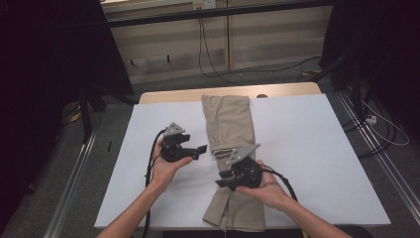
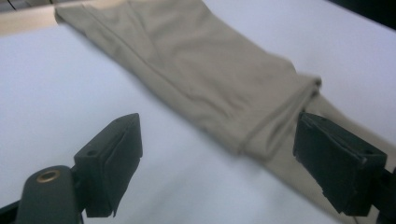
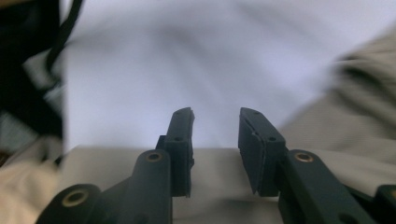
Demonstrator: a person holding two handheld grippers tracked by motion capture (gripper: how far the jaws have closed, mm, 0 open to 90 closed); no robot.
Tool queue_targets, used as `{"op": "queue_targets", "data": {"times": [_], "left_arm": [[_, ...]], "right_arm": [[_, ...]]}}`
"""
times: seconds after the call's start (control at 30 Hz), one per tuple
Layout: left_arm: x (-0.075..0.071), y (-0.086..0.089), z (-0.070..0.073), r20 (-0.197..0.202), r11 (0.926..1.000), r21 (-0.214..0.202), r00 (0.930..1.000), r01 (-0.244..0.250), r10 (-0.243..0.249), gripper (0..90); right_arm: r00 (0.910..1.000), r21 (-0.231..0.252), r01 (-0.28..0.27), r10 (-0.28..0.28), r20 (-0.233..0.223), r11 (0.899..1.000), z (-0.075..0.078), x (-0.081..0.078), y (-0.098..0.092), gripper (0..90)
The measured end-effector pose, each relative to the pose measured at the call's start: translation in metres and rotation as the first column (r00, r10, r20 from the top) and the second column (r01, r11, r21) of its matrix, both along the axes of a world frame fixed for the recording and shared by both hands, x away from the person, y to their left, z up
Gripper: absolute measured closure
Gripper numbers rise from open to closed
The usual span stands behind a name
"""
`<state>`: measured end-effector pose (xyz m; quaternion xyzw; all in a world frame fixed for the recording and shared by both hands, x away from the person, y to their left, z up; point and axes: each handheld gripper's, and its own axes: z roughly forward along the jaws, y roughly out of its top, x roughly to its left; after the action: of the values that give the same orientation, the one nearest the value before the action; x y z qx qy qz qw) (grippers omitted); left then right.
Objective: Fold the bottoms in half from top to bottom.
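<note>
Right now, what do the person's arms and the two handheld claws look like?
Both forearms are bare, with no sleeves or gloves in the high view. The left claw and right claw are black, each topped by a grey three-cornered plate and trailing a black cable. Up close, the jaws are blocky black pads on arms with brass-coloured pivot rings.

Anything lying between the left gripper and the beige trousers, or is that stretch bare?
Bare. In the high view only white table separates the left gripper from the trousers; the left gripper view agrees.

Lab, black curtains (image 1: pixel 44 74), floor rails (image 1: pixel 74 173), loose cables (image 1: pixel 208 54)
</note>
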<state>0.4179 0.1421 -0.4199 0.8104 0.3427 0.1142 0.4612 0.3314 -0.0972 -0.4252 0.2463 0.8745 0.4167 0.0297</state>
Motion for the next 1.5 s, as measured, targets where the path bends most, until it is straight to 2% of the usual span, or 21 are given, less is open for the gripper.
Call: {"op": "queue_targets", "data": {"times": [0.13, 0.23, 0.3, 0.4, 0.47, 0.5, 0.57, 0.63, 0.67, 0.77, 0.87, 1.0, 1.07, 1.13, 1.17, 1.2, 1.27, 1.33, 1.4, 1.5], "left_arm": [[-0.02, 0.009, -0.007, -0.026, 1.0, -0.004, 0.9997, 0.006, -0.006, 14.8], [-0.03, 0.014, -0.014, -0.016, 0.9999, -0.003, 0.9998, 0.012, -0.012, 14.9], [-0.033, 0.015, -0.02, -0.026, 0.9999, 0.0, 0.9996, 0.015, -0.015, 14.9], [-0.032, 0.012, -0.025, -0.033, 0.9998, 0.008, 0.9993, 0.017, -0.017, 15.0], [-0.032, 0.01, -0.026, -0.032, 0.9996, 0.01, 0.9991, 0.027, -0.026, 15.0], [-0.032, 0.01, -0.026, -0.031, 0.9995, 0.015, 0.9992, 0.026, -0.026, 15.2], [-0.032, 0.011, -0.026, -0.031, 0.9998, 0.006, 0.9993, 0.02, -0.019, 15.3], [-0.032, 0.013, -0.025, -0.025, 0.9999, 0.002, 0.9996, 0.014, -0.014, 15.3], [-0.032, 0.014, -0.025, -0.024, 1.0, -0.003, 0.9997, 0.01, -0.01, 15.3], [-0.03, 0.017, -0.024, -0.022, 0.9998, -0.015, 0.9997, -0.009, 0.009, 15.6], [-0.028, 0.019, -0.024, -0.026, 0.9993, -0.022, 0.9992, -0.03, 0.029, 16.1], [-0.029, 0.021, -0.023, -0.025, 0.9991, -0.01, 0.9988, -0.042, 0.042, 17.9], [-0.029, 0.021, -0.023, -0.026, 0.9991, -0.012, 0.9989, -0.04, 0.04, 18.2], [-0.03, 0.021, -0.024, -0.033, 0.9992, -0.013, 0.9988, -0.038, 0.038, 19.0], [-0.03, 0.02, -0.025, -0.037, 0.9995, -0.01, 0.9988, -0.031, 0.031, 19.6], [-0.03, 0.02, -0.025, -0.037, 0.9994, -0.008, 0.9988, -0.032, 0.032, 20.3], [-0.031, 0.018, -0.026, -0.035, 0.9998, 0.002, 0.9992, -0.021, 0.021, 20.6], [-0.033, 0.016, -0.026, -0.03, 0.9999, 0.01, 0.9995, -0.007, 0.008, 21.9], [-0.035, 0.013, -0.027, -0.032, 0.9998, 0.013, 0.9994, 0.013, -0.012, 23.7], [-0.039, 0.008, -0.028, -0.044, 0.9979, 0.022, 0.9973, 0.06, -0.059, 28.6]], "right_arm": [[0.9954, -0.026, -0.095, 0.094, -0.016, 0.995, -0.007, -0.024, 0.016, 63.1], [0.9912, -0.026, -0.131, 0.131, -0.018, 0.991, -0.009, -0.041, 0.016, 62.6], [0.9874, -0.03, -0.157, 0.157, -0.022, 0.987, -0.011, -0.053, 0.013, 58.9], [0.988, -0.025, -0.154, 0.154, -0.007, 0.988, -0.018, -0.064, 0.01, 49.2], [0.987, -0.072, -0.158, 0.159, 0.018, 0.985, -0.024, -0.067, 0.015, 44.8], [0.9865, -0.093, -0.159, 0.162, 0.025, 0.983, -0.026, -0.067, 0.018, 47.8], [0.992, -0.092, -0.115, 0.119, 0.043, 0.989, -0.026, -0.065, 0.021, 67.5], [0.9957, -0.036, -0.091, 0.092, 0.016, 0.995, -0.022, -0.057, 0.019, 79.6], [0.9977, -0.017, -0.062, 0.063, 0.026, 0.998, -0.018, -0.051, 0.016, 83.6], [0.9992, 0.036, 0.001, -0.003, 0.041, 0.999, -0.005, -0.036, 0.007, 85.9], [0.9944, 0.103, 0.074, -0.081, 0.068, 0.992, 0.015, -0.014, -0.006, 86.4], [0.9787, 0.161, 0.154, -0.173, 0.11, 0.975, 0.041, 0.015, -0.019, 86.6], [0.9649, 0.203, 0.204, -0.232, 0.123, 0.958, 0.053, 0.032, -0.027, 86.8], [0.9467, 0.233, 0.256, -0.292, 0.136, 0.938, 0.066, 0.051, -0.034, 86.9], [0.9426, 0.245, 0.27, -0.308, 0.13, 0.931, 0.069, 0.057, -0.037, 86.9], [0.9322, 0.257, 0.293, -0.335, 0.136, 0.921, 0.074, 0.067, -0.04, 87.0], [0.9205, 0.264, 0.325, -0.368, 0.131, 0.908, 0.079, 0.082, -0.044, 87.0], [0.9049, 0.267, 0.365, -0.407, 0.124, 0.892, 0.081, 0.1, -0.049, 87.0], [0.8964, 0.28, 0.389, -0.431, 0.105, 0.878, 0.082, 0.112, -0.053, 87.0], [0.87, 0.277, 0.441, -0.483, 0.101, 0.854, 0.08, 0.132, -0.059, 87.0]]}}
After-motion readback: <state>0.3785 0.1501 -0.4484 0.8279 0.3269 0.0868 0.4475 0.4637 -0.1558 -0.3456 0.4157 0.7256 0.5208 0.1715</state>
